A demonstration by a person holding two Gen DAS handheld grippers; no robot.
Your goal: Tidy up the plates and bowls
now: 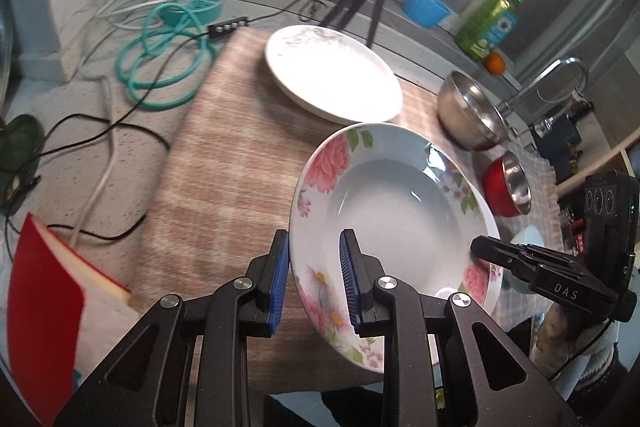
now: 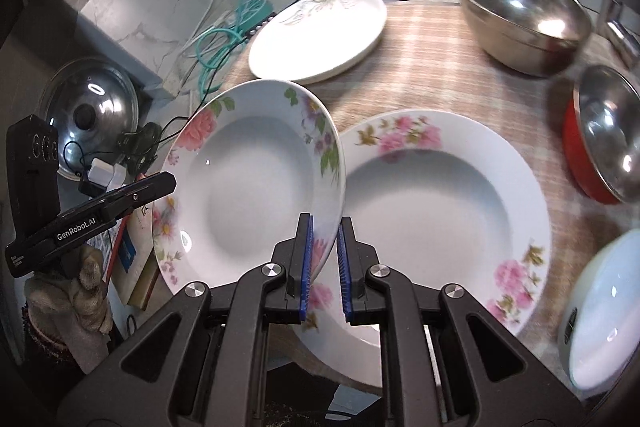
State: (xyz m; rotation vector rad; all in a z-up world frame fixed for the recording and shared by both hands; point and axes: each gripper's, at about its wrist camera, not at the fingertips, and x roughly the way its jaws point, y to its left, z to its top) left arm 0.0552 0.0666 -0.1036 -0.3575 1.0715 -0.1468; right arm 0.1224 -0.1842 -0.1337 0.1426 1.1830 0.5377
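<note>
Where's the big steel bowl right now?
The big steel bowl sits at the mat's far right in the right wrist view, behind the red bowl, right of the white plate.

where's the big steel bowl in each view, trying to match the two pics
Left wrist: the big steel bowl sits right of centre, tipped, beyond the raised floral plate and just above the red bowl.
Right wrist: the big steel bowl is at upper right on the checked cloth, behind the red bowl.
Shared landmark: the white plate with green leaf print, left of the bowl in both ().
</note>
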